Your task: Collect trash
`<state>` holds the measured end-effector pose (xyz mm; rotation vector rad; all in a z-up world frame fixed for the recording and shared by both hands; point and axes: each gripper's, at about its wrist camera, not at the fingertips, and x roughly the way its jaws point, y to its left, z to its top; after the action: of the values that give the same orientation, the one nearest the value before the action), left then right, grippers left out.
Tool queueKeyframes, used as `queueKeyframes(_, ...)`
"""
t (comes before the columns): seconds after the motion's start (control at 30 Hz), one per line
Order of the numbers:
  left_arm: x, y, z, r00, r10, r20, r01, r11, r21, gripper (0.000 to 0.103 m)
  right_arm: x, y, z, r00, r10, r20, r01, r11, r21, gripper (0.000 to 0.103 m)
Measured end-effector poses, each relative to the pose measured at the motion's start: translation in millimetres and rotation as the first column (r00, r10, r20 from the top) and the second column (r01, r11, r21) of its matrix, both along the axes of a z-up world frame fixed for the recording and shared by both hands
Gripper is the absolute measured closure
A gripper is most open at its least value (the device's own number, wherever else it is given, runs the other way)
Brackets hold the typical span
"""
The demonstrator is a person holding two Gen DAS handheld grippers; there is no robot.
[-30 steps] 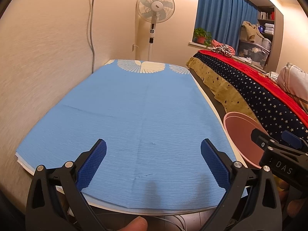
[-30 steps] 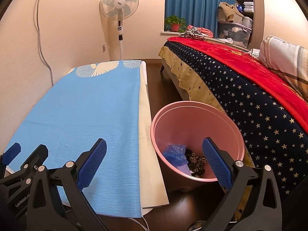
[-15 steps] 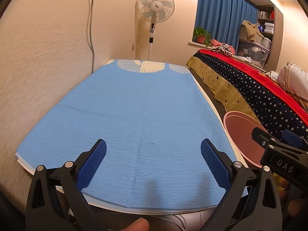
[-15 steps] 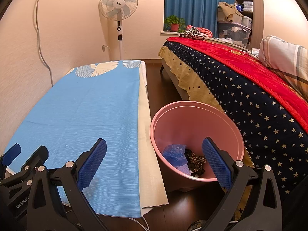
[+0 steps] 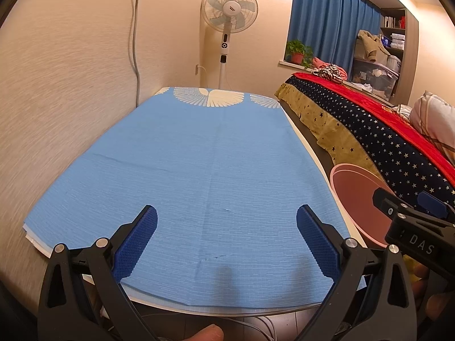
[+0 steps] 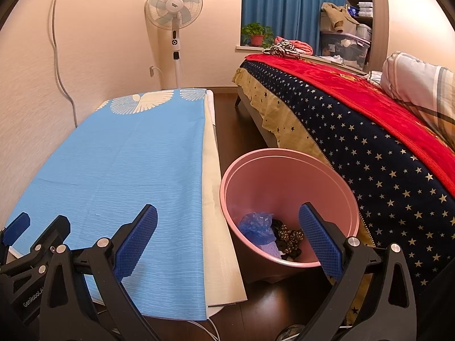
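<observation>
A pink trash bin (image 6: 287,176) stands on the floor between the table and the bed. Inside it lie a crumpled blue plastic bag (image 6: 256,227) and dark patterned scraps (image 6: 288,234). My right gripper (image 6: 227,236) hovers open at the near edge, one finger over the cloth and one in front of the bin. My left gripper (image 5: 226,240) is open over the near end of the blue tablecloth (image 5: 199,164), nothing between its fingers. The bin's rim (image 5: 352,196) shows at the right of the left wrist view, behind the right gripper's body (image 5: 412,227).
A bed with a star-patterned and red blanket (image 6: 355,119) runs along the right. A standing fan (image 6: 174,8) is at the far wall, a cable (image 5: 136,28) hangs on the left wall. Dark wooden floor (image 6: 227,113) lies between table and bed. A fingertip (image 5: 204,334) shows at the bottom.
</observation>
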<state>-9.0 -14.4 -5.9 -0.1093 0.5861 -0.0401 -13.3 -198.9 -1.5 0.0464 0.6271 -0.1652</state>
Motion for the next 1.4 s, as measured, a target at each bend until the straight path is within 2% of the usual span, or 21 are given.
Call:
queueKeyframes(1.17, -0.7, -0.3, -0.3, 1.0, 0.0, -0.003, 0.0, 1.0, 0.003, 0.008, -1.0, -1.3, 1.2, 1.0, -0.001, 0.0, 0.001, 1.0, -0.006, 0.005)
queueKeyframes(1.4, 2.6, -2.4, -3.1, 0.999, 0.008, -0.032, -0.007, 1.0, 0.026, 0.008, -2.3, -3.7, -0.9, 1.0, -0.001, -0.005, 0.001, 1.0, -0.007, 0.005)
